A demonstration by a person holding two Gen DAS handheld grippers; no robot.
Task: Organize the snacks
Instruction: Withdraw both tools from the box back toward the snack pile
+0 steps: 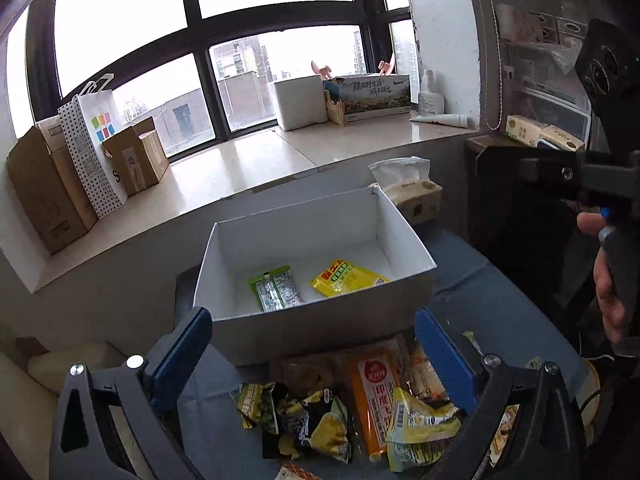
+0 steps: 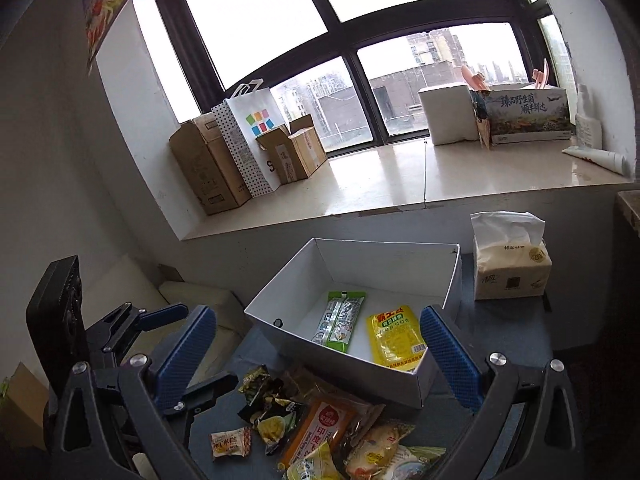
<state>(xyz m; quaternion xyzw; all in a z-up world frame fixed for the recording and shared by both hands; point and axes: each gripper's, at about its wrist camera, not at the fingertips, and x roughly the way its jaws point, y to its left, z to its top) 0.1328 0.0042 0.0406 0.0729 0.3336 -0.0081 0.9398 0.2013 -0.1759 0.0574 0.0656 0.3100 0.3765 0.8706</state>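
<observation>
On my far left the windowsill [image 2: 376,184] carries brown cardboard boxes [image 2: 208,164] and a dotted paper bag [image 2: 250,136]; both cameras catch them. Only the right wrist camera shows my left gripper [image 2: 176,340] from outside, low at the left edge, its blue fingers spread with nothing between them. In its own camera the left gripper [image 1: 316,360] stands wide open, the fingers framing the snack pile [image 1: 352,412] on the blue table [image 1: 492,304], touching none of the packets.

In the middle sits the white box [image 1: 320,332], open-topped, with a green packet [image 1: 276,288] lying left of a yellow packet [image 1: 348,278] on its floor, the two apart. The rest of the snacks lie loose just in front of the box. The right camera alone picks out a small orange-and-white packet [image 2: 231,442] lying left of the pile.

My right gripper [image 2: 320,356] is fully open and empty too, over the near corner of the box. Right of the box stands a tissue pack [image 2: 510,264]. Only the left camera shows the hand [image 1: 606,280] holding the right gripper's handle, and shelves [image 1: 548,52] beyond it at the far right.
</observation>
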